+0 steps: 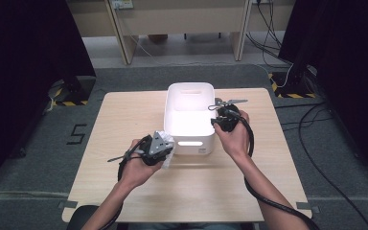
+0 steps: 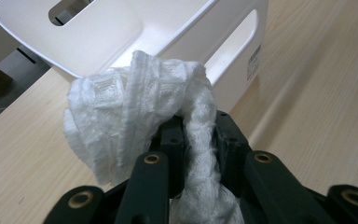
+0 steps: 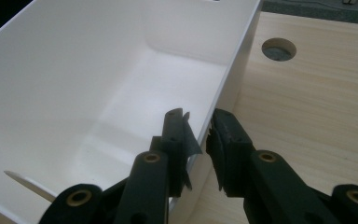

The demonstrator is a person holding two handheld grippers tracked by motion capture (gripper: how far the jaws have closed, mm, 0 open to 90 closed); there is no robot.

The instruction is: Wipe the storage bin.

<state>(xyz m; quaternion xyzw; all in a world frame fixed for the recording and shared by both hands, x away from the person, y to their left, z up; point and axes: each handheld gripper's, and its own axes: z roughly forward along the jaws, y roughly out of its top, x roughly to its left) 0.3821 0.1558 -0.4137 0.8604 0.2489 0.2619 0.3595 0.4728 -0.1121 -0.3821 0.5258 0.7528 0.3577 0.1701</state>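
A white plastic bin [image 1: 189, 87] with handle slots stands at the middle of the wooden table [image 1: 124, 115]. My left gripper [image 1: 159, 152] hovers just left of the bin's near corner, shut on a bunched white textured cloth [image 1: 167, 140]. In the left gripper view the cloth [image 2: 135, 102] drapes over the jaws of the left gripper [image 2: 196, 125], with the bin [image 2: 233, 42] just behind. My right gripper [image 1: 219, 120] sits on the bin's right wall. In the right gripper view the right gripper [image 3: 200, 128] straddles that wall, one jaw inside the bin [image 3: 51, 70] and one outside, closed on it.
A round hole [image 3: 278, 49] is cut in the tabletop to the right of the bin. Grey carpet surrounds the table, with a "5" marked on the floor [image 1: 76, 134] at the left. Desks and cables [image 1: 268, 28] lie beyond the far edge.
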